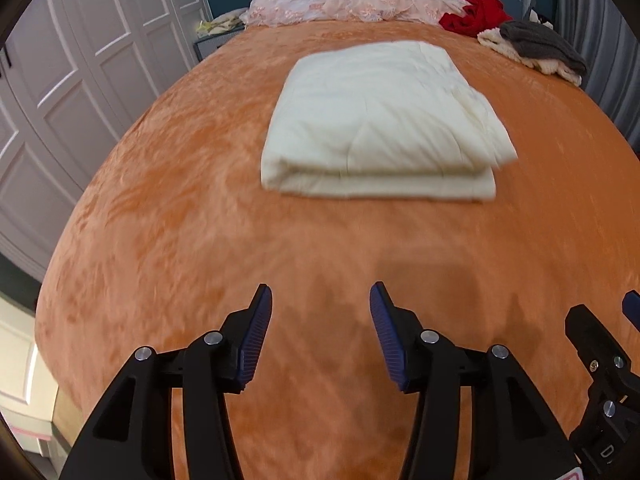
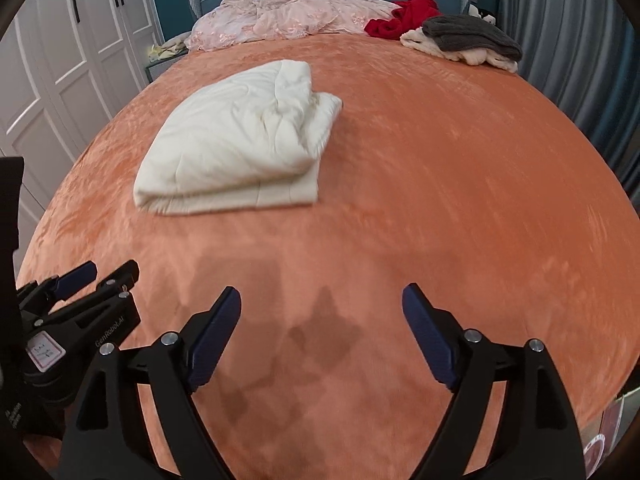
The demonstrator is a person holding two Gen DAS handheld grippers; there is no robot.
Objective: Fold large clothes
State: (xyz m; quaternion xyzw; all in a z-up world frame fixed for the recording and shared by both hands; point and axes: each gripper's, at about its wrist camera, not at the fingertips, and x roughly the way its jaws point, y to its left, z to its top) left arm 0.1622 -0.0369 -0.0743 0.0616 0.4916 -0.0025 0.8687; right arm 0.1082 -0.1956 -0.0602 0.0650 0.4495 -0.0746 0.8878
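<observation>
- Left gripper [image 1: 321,300] and right gripper [image 2: 322,300] hover spread wide, holding nothing, near of the folded cream quilt [image 1: 380,128].
- Nudging its loose right corner could undo the fold.

The bed [image 1: 180,220] wears a plush, velvety orange cover with a brushed nap. The folded cream quilt [image 1: 380,120] is soft, matt, stitched cloth. Both grippers' fingers [image 1: 256,336] carry ribbed blue rubbery pads on matt black plastic with shiny metal bolts. The grey garment [image 2: 468,32] looks coarsely knitted.
</observation>
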